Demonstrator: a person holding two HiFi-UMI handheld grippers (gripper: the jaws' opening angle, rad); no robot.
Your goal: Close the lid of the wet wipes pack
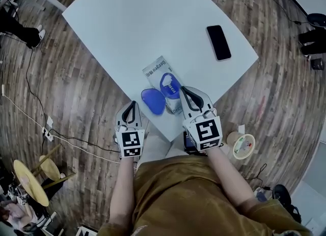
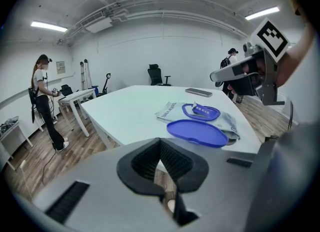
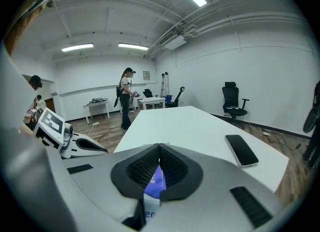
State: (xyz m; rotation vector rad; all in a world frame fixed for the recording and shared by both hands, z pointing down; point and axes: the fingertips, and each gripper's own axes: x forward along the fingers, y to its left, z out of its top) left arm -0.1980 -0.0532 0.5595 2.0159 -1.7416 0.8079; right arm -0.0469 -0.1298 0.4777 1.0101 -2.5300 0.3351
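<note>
left gripper (image 1: 131,103) closed, empty | right gripper (image 1: 184,89) closed over wet wipes pack (image 1: 159,69) | risk: pushing lid (image 1: 153,101) slides pack off worktop (image 1: 127,21)

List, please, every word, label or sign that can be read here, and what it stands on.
Wet wipes pack: printed line along one edge, too blurred to read.
Blue label on the pack: white print, too small to read.
Cubes on left gripper and right gripper: square patterns, no words.
Phone: dark, no text.
</note>
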